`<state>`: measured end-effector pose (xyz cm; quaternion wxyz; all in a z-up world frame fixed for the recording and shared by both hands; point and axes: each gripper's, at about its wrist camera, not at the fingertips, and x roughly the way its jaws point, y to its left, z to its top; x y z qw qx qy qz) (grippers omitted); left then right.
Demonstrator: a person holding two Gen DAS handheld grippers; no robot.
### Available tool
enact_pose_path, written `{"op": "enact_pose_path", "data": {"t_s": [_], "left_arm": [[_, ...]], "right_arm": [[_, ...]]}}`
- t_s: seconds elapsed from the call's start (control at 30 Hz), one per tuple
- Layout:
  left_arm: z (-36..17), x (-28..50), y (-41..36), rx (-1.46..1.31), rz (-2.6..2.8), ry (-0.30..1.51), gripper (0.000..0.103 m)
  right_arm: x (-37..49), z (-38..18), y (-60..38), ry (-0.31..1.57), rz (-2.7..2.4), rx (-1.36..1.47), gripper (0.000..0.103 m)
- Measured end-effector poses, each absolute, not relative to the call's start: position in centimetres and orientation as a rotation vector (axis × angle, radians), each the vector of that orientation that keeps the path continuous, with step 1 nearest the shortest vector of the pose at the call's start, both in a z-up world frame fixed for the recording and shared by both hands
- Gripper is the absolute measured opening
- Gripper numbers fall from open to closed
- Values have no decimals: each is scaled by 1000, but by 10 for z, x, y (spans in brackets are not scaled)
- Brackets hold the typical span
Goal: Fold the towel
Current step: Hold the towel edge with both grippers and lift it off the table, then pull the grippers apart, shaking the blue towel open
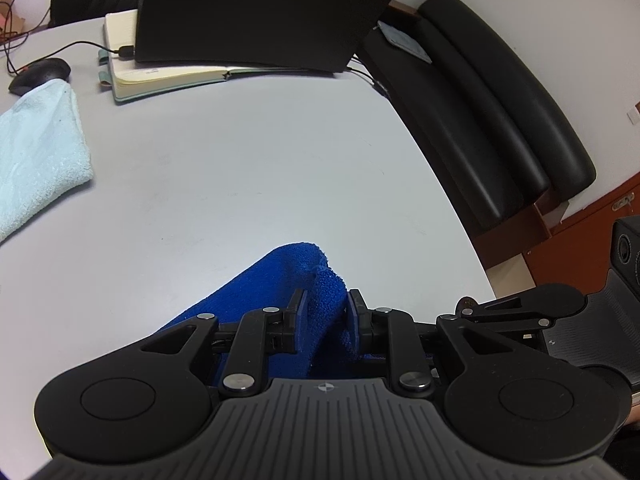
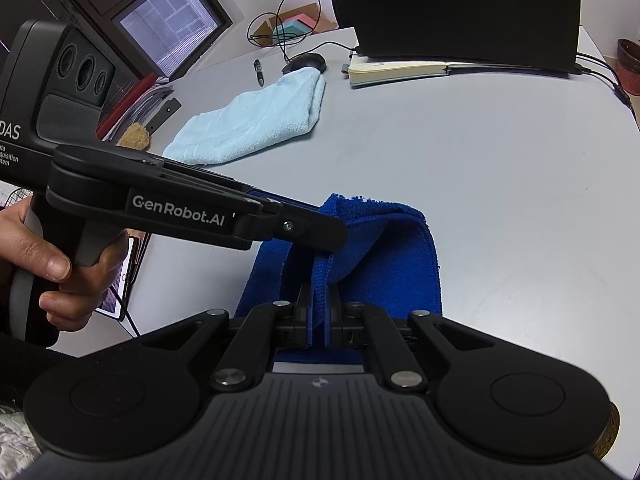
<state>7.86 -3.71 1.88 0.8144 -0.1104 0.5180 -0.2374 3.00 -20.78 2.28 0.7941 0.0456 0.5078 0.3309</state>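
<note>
The right gripper (image 2: 318, 312) clamps a raised pleat of the blue towel (image 2: 384, 248); the left gripper (image 1: 324, 316) has cloth between its fingers too, gap wider, so I cannot tell if it bites. The towel looks soft, light and limp, best held by edges or corners. Deep blue terry, it lies bunched on the grey table (image 2: 500, 184).

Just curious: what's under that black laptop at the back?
An open notebook lies under the laptop, its pages poking out in front. How far it reaches beneath is hidden.
</note>
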Motion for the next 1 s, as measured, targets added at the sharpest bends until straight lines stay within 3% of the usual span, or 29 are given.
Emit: {"op": "enact_pose_path", "data": {"t_s": [0.17,0.3,1.0], "left_arm": [[19,79,-31,-262,-492,1094,20],[19,79,-28,-263,-490,1088,7],[35,74,-5,-263,-397,1017,3]], "right_arm": [[31,21,-208,1098,714,94,5],[31,21,-209,1100,712,92,5],[35,25,-223,1088,636,98,5]]}}
